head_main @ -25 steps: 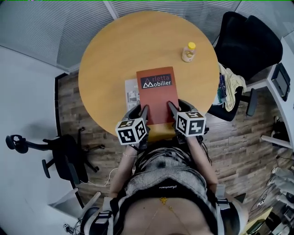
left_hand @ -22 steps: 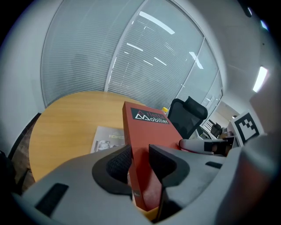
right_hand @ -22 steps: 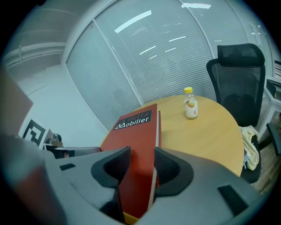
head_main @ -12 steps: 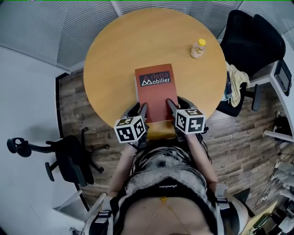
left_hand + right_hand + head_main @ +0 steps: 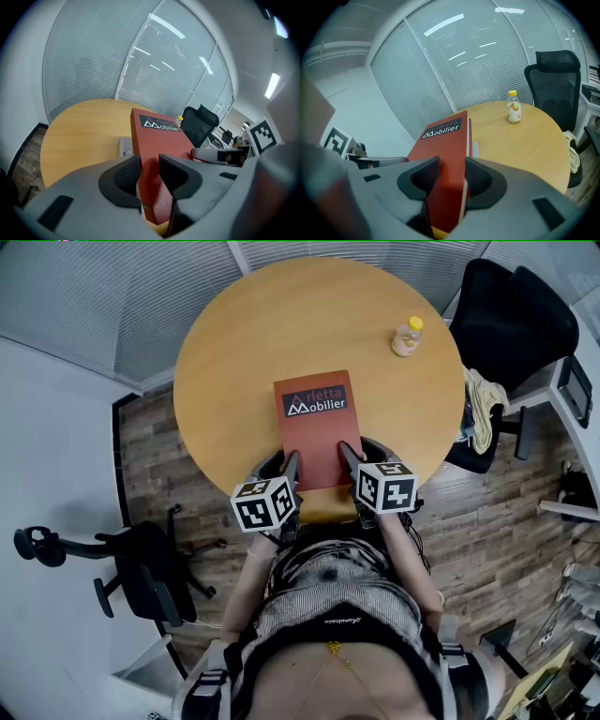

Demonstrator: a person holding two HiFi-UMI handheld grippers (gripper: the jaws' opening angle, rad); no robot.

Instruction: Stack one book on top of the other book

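Observation:
A red book (image 5: 319, 427) with a dark title band lies lengthwise over the near part of the round wooden table (image 5: 234, 343). My left gripper (image 5: 292, 465) is shut on its near left corner, and my right gripper (image 5: 349, 457) is shut on its near right corner. The left gripper view shows the pads of the left gripper (image 5: 149, 161) pressing the red book (image 5: 154, 140). A grey book (image 5: 125, 146) peeks out beneath it. In the right gripper view the right gripper (image 5: 452, 164) clamps the red book (image 5: 440, 140), with a sliver of the grey book (image 5: 475, 149) beside it. From the head view the grey book is hidden.
A small bottle with a yellow cap (image 5: 407, 337) stands near the table's far right edge. A black office chair (image 5: 511, 315) with cloth draped on it sits at the right. Another black chair (image 5: 131, 563) stands on the floor at the left.
Both grippers have carried the red book leftward across the table. The grey book that showed at its left side a second ago is now covered in the head view.

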